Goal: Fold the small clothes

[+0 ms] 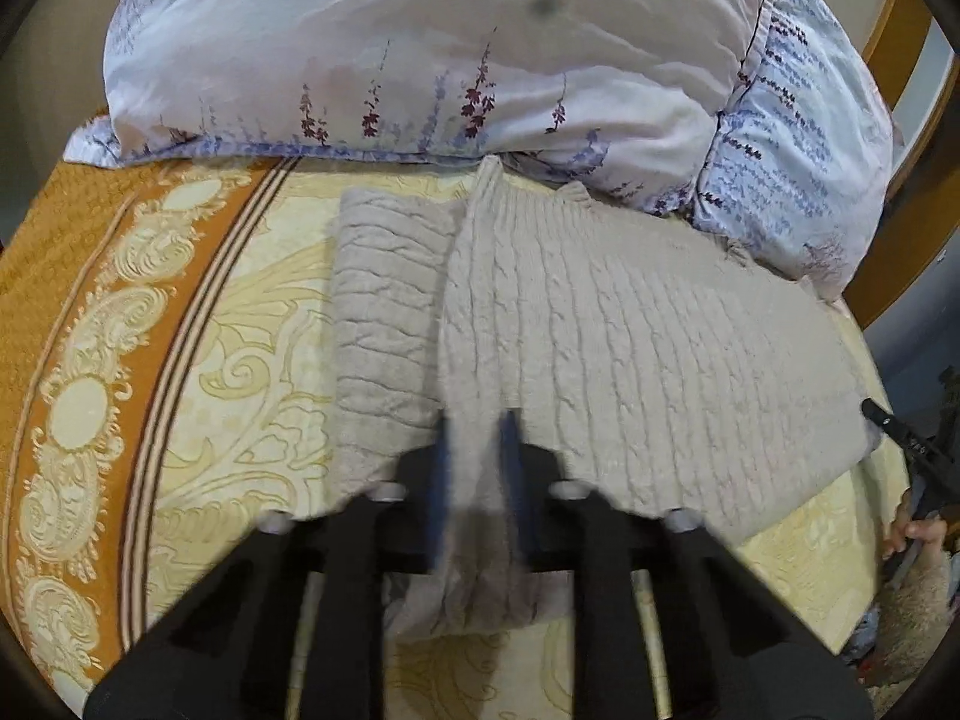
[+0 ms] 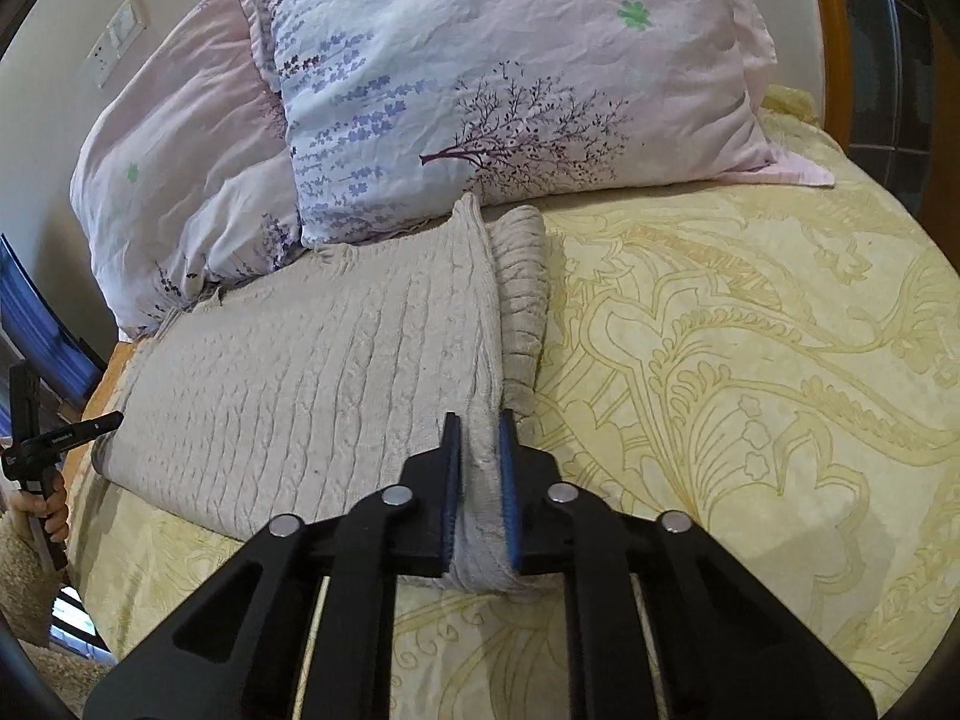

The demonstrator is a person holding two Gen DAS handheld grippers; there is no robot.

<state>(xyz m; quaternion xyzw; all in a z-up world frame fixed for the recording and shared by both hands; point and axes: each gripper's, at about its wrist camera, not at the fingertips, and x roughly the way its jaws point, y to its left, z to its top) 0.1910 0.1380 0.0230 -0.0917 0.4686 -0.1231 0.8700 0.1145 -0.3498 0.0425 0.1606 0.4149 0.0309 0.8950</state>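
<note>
On the left of the left wrist view lies the bedspread, orange-bordered at its edge and pale yellow with scrollwork further in. Next comes the sweater, a beige cable-knit spread flat across the bed, with a narrower part folded or lying beside it on its left side. Behind it sit the floral pillows, their lower edge just touching the top of the knit.

The left gripper has its blue-padded jaws drawn in narrow on a bunched fold of the sweater's near edge; the fabric fills the gap between them, though the picture is blurred there. In the right wrist view the right gripper pinches in the same way a thick doubled ridge of the sweater, the jaws close together with knit packed between the pads. At the far left of that view a hand holds another gripper handle, its fingers not shown clearly.

The sweater looks soft, thick and limp, with some weight to it. It will likely sag and stretch between two grip points and not hold a crease by itself. The textured knit should not slip from the pads. The best holds seem to be the hem corners or the shoulder edges, taken through all layers so the fold carries over evenly.
</note>
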